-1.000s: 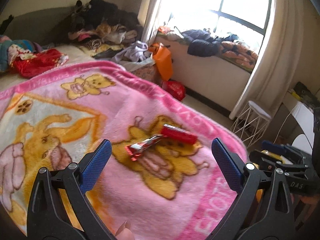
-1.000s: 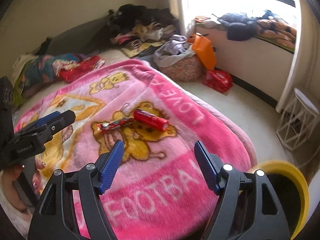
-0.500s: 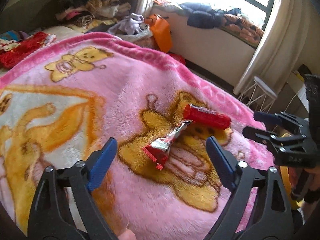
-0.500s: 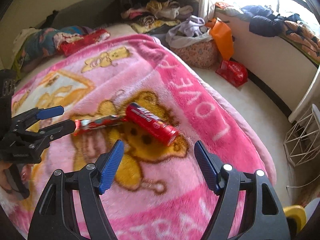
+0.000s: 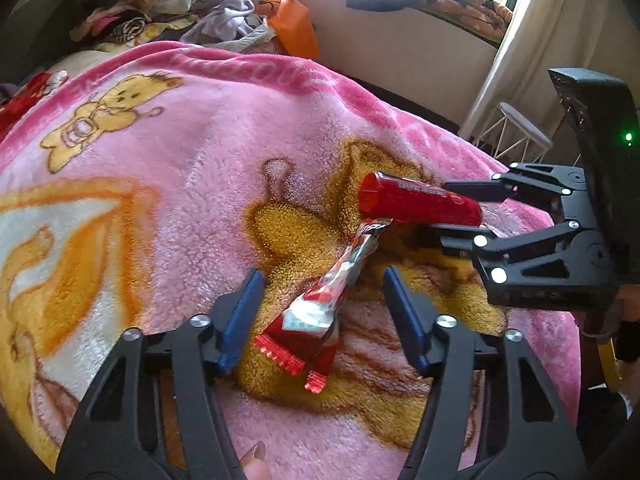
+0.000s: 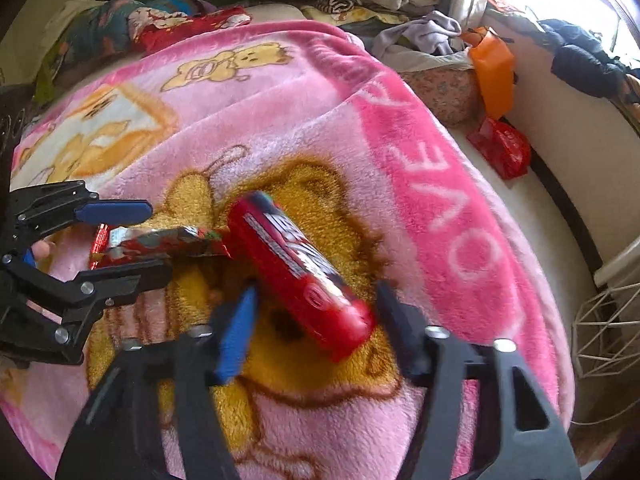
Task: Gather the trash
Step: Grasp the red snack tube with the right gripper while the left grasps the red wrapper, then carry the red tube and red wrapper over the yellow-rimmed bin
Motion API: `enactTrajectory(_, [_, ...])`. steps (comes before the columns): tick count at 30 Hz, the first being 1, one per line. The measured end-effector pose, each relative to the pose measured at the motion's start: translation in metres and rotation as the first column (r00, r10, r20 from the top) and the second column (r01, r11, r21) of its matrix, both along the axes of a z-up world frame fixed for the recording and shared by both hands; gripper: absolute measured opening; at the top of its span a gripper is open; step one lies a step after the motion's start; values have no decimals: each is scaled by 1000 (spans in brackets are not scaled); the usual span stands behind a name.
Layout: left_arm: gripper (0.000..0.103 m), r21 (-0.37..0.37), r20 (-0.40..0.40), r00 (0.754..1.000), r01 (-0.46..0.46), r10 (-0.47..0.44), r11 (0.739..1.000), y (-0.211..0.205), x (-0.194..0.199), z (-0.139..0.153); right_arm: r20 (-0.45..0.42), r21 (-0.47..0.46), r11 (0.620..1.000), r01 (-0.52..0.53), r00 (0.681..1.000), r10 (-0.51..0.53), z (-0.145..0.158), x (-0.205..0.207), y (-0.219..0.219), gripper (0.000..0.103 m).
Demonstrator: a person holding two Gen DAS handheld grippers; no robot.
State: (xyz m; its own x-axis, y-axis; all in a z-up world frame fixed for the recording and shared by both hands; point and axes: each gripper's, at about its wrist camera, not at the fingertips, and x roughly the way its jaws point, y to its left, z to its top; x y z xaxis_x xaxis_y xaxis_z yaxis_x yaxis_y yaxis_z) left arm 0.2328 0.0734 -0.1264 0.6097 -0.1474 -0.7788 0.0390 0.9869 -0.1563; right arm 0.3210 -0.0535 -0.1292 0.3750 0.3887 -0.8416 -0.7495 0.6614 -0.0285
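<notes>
A red and silver foil wrapper (image 5: 328, 300) lies on the pink bear blanket (image 5: 180, 152). My left gripper (image 5: 320, 312) is open with its blue pads on either side of the wrapper's near end. A red tube (image 5: 416, 204) lies just beyond it, touching the wrapper's far tip. In the right wrist view my right gripper (image 6: 316, 328) is open around the near end of the red tube (image 6: 300, 276). The wrapper (image 6: 160, 240) and the left gripper (image 6: 120, 240) show at the left there. The right gripper (image 5: 460, 216) shows at the right in the left wrist view.
Piles of clothes (image 5: 160, 4) lie at the bed's far end. An orange bag (image 6: 492, 72) and a red bag (image 6: 500, 148) sit on the floor by the window wall. A white wire stool (image 5: 516, 132) stands past the bed's corner.
Both grippers have moved in close and down onto the blanket. The left now straddles the wrapper and the right straddles the red tube. Both jaws have narrowed.
</notes>
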Motion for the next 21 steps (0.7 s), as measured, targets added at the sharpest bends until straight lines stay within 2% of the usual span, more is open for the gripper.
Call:
enactTrajectory(4, [26,12,-7,1000,-19,19,1000,2,-4,-3,-6,32,999,11,1000,-10,0,-9,-6,36])
enactTrajectory(6, [16,7,-12,1000,-21,22,1000,2,-7,-3,-17,56,998,31,999,-30,2,-15,-11,33])
enactTrajectory(8, [15,-11,-20,999,-25,25,1000,2,-11,-2,-45,104,993,63,997,-59,6,-24,-19,31])
enactTrajectory(11, [11,-75,-15,999,-38,37,996,1,-20,1,-78,154,982,112,992,-101,12,-40,-30,30])
enactTrajectory(14, [11,-136,-1,999,-52,53,989,-5,-34,7,-93,195,970,143,987,-127,21,-59,-43,29])
enactTrajectory(21, [10,-167,59,997,-29,39,986,-30,-63,31,-96,279,934,225,974,-206,48,-99,-80,28])
